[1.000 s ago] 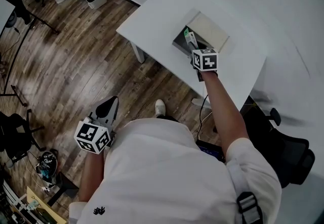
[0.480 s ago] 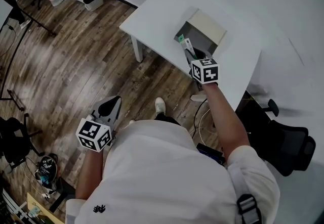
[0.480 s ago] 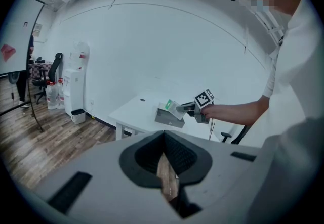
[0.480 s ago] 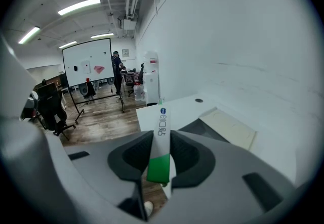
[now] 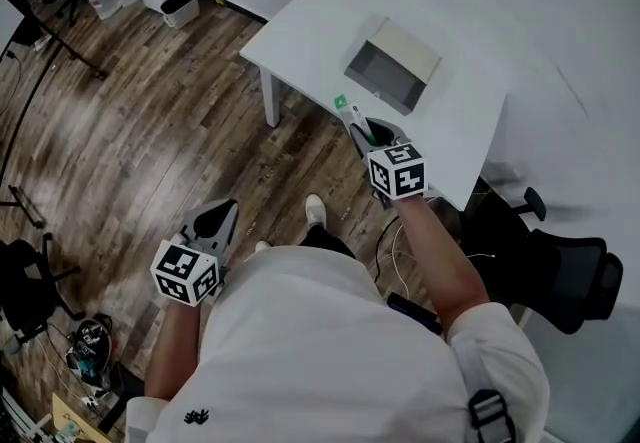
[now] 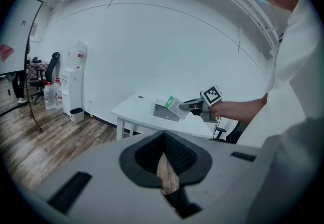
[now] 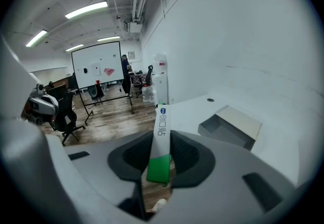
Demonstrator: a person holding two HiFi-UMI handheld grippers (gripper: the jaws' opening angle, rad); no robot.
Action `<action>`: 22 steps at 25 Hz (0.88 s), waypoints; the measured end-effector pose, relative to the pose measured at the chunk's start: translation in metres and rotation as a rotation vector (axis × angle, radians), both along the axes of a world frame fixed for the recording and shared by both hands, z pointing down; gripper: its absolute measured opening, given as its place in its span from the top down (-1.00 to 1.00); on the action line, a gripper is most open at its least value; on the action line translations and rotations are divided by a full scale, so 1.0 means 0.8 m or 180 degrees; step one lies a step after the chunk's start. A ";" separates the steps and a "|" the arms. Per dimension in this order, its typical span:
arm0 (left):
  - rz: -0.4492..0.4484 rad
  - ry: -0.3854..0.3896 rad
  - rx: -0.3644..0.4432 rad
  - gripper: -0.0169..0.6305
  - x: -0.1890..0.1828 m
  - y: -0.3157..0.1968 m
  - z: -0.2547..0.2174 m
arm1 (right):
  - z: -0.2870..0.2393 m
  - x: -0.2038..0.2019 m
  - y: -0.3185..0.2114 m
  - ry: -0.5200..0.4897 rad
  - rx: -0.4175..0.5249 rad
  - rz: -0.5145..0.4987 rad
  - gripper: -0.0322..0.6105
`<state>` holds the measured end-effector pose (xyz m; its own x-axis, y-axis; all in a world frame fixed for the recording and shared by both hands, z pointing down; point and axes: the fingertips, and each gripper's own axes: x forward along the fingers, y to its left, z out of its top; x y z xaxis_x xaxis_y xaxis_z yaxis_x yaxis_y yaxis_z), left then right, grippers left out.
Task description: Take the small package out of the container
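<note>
Small package (image 5: pixel 350 117), white with a green end: clamped between the narrowed jaws of the right tool (image 5: pixel 366 134). A second ago it was at the container (image 5: pixel 388 81); it is now clear of it, above the near edge of the bench (image 5: pixel 300 31). Left tool (image 5: pixel 218 216): jaws together, empty, unchanged at the hip.

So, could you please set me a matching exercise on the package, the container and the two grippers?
A small package
B container
C left gripper
D right gripper

1 jaws together, nothing held
2 open, on the white table
3 white with a green end
4 clamped on the package

Pairs: A-3, B-2, C-1, D-4
</note>
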<state>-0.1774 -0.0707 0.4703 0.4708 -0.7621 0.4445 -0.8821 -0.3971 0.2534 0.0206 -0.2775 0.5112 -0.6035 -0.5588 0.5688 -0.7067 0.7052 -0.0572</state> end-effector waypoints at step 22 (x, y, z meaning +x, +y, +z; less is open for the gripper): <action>0.0409 0.0018 0.0066 0.92 0.018 0.082 0.011 | -0.028 -0.021 0.201 -0.0186 -0.0095 -0.0197 0.61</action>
